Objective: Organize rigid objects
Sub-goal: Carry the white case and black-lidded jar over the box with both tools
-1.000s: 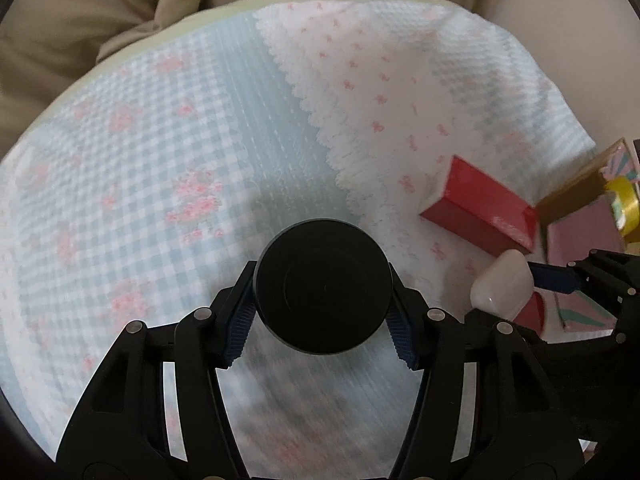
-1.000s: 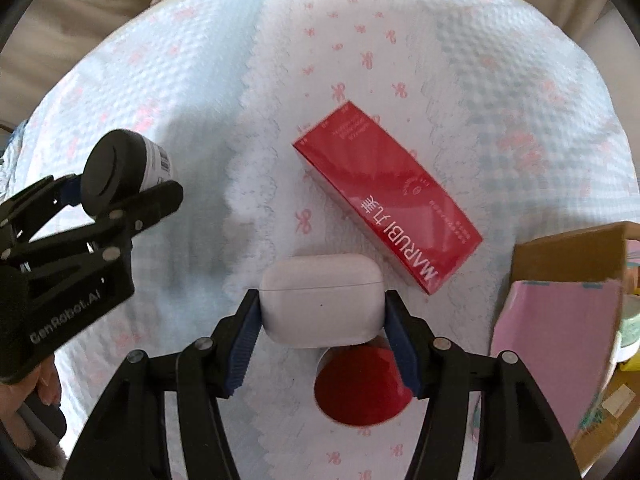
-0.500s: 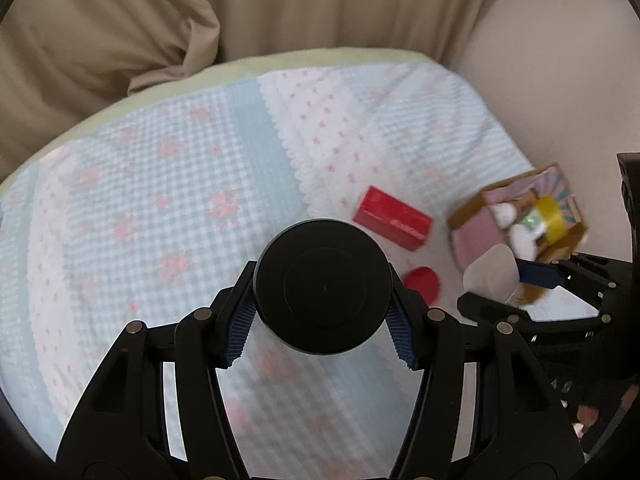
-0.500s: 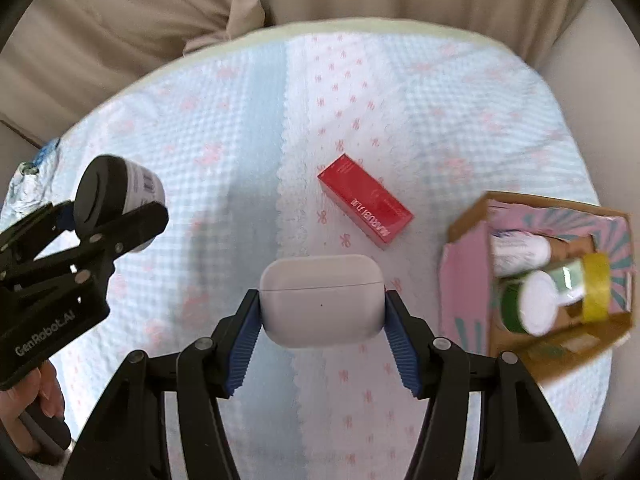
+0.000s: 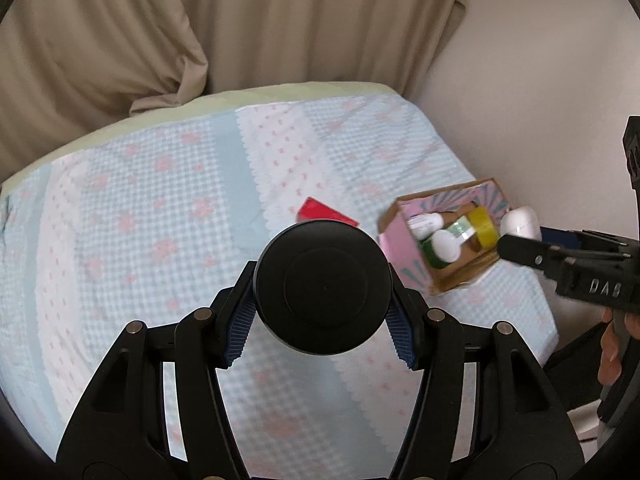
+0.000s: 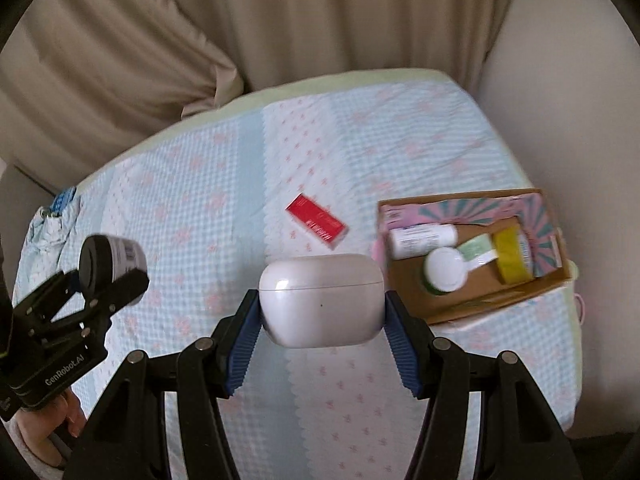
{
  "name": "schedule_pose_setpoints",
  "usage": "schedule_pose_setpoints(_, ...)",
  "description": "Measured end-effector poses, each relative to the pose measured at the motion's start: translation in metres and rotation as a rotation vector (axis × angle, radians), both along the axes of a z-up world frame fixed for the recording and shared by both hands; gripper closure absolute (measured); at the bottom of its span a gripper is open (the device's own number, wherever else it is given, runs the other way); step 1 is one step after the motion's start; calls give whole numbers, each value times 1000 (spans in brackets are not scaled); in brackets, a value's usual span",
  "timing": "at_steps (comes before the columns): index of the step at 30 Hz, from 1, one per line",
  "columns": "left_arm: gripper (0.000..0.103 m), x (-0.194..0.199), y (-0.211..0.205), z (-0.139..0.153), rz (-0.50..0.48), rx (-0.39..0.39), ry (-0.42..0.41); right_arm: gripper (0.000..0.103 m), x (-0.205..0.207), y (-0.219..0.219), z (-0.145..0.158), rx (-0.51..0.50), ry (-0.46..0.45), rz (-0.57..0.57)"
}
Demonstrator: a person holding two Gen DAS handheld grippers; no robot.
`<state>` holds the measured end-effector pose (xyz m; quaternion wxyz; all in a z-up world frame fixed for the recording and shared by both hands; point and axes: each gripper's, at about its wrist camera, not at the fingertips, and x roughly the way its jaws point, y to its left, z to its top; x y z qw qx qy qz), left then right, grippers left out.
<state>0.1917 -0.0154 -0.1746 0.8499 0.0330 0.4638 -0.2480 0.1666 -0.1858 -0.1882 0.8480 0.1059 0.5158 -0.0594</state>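
My left gripper [image 5: 322, 312] is shut on a jar with a black lid [image 5: 323, 287], held high above the bed; the jar also shows in the right wrist view [image 6: 110, 260]. My right gripper [image 6: 322, 312] is shut on a white earbuds case [image 6: 321, 299], seen in the left wrist view [image 5: 520, 222] beside the cardboard box [image 5: 460, 280]. The open box [image 6: 480, 300] sits at the bed's right edge and holds a white tube [image 6: 424, 238], a green jar with a white lid [image 6: 444, 270] and a yellow tape roll [image 6: 510, 258]. A red carton [image 6: 317, 221] lies on the bedspread.
The bed has a blue-checked and pink-patterned cover [image 6: 192, 216]. Beige curtains [image 6: 280, 20] hang behind it and a pale wall [image 6: 560, 80] stands to the right. The red carton [image 5: 324, 211] shows partly behind the black lid.
Both grippers have risen well above the bed with their objects, so the bed looks smaller. The box with its contents has come fully into view. The red round object is hidden now.
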Motion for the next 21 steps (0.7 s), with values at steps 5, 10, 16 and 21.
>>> schedule_pose_setpoints(5,48,-20,-37,14,7,-4,-12,47,-25,-45,19,23,-33,-34)
schedule_pose_setpoints(10,48,-30,-92,19,11,-13,-7,47,-39,-99,25,14,-34,-32)
schedule_pose_setpoints(16,48,-30,-168,-1,-13,-14,28,47,-47,-177,12,12,-8,-52)
schedule_pose_setpoints(21,48,-27,-229,-40,-42,12,91,47,-42,-235,-15,29,35,-79)
